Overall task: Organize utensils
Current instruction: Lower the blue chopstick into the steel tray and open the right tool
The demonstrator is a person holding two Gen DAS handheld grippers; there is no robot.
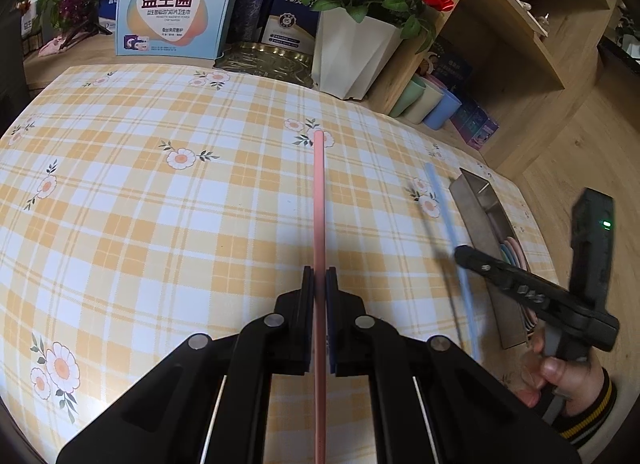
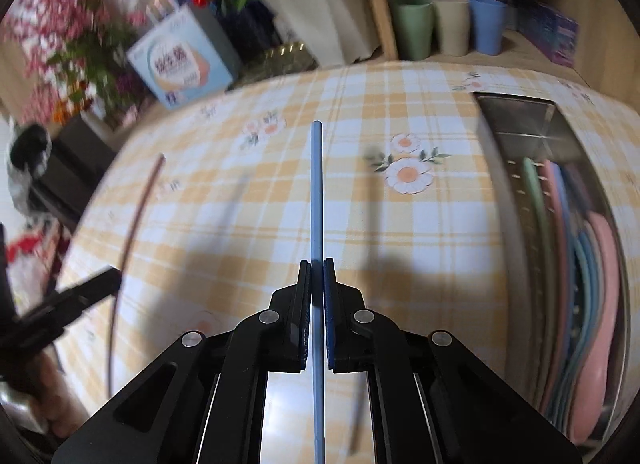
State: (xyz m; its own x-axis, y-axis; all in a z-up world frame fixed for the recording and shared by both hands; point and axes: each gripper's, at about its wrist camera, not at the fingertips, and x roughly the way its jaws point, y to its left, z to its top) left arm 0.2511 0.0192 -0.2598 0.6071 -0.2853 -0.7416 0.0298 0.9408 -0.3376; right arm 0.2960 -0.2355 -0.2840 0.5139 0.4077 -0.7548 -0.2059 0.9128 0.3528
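Note:
My left gripper [image 1: 319,276] is shut on a long pink chopstick [image 1: 319,200], which points away over the yellow plaid tablecloth [image 1: 160,192]. In the left wrist view the right gripper [image 1: 460,253] shows at the right edge, held by a hand [image 1: 568,380] and carrying a blue chopstick [image 1: 444,208]. In the right wrist view my right gripper [image 2: 317,266] is shut on that blue chopstick [image 2: 316,184], lifted above the cloth. The pink chopstick [image 2: 136,216] and left gripper [image 2: 114,276] appear blurred at the left there.
A steel drying rack [image 2: 516,116] holding coloured plates [image 2: 592,284] stands at the table's right edge. At the back are a white planter with red roses [image 1: 352,52], a printed box [image 1: 172,8], a dark tray [image 1: 264,60], and three cups [image 2: 448,24] on a wooden shelf.

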